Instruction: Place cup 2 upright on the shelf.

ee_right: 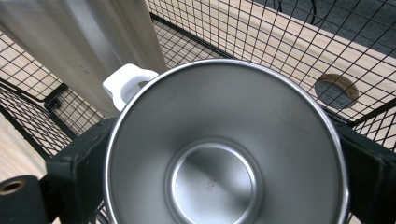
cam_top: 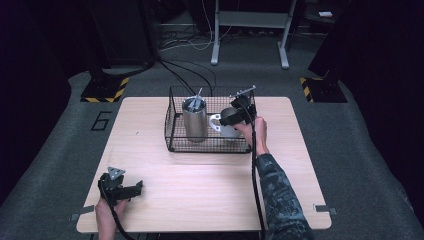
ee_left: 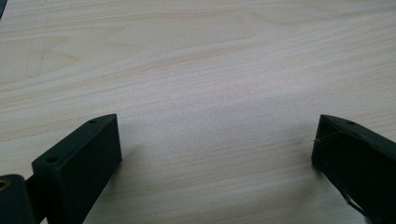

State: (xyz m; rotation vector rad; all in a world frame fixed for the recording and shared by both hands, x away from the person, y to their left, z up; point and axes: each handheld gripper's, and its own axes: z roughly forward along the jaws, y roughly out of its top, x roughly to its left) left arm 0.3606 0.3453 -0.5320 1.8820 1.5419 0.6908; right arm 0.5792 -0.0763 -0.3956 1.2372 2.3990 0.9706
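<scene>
- Right gripper view: looks straight down into the steel mug (ee_right: 224, 154), mouth up and empty, white handle (ee_right: 128, 84) poking out at about 11 o'clock.
- Sits inside the wire basket (cam_top: 172, 131), in its 3 o'clock half as the high view shows it, handle turned toward 9 o'clock.
- Held by the right claw (cam_top: 235, 116), one black jaw on each side of the mug's wall at 9 and 3 o'clock in the right gripper view, pressed against the wall and so closed on the mug.
- Cannot tell whether the base rests on the mesh floor or hangs just above it; best to treat it as not yet settled.
- Stands just beside the tall steel tumbler (cam_top: 194, 120), handle nearly touching it; worth keeping any move clear of 9 o'clock to spare a knock.
- Better to travel straight up or down, mouth level, since the smooth curved wall could slip or turn between flat jaws.
- Best to keep the trailing cable and the jaws off the basket's rim at 12 o'clock.
- Left claw (cam_top: 134, 189) lies on the counter (cam_top: 210, 200) near 7 o'clock, jaws spread wide over bare wood, holding nothing; fine to leave there, well apart from the basket.
</scene>
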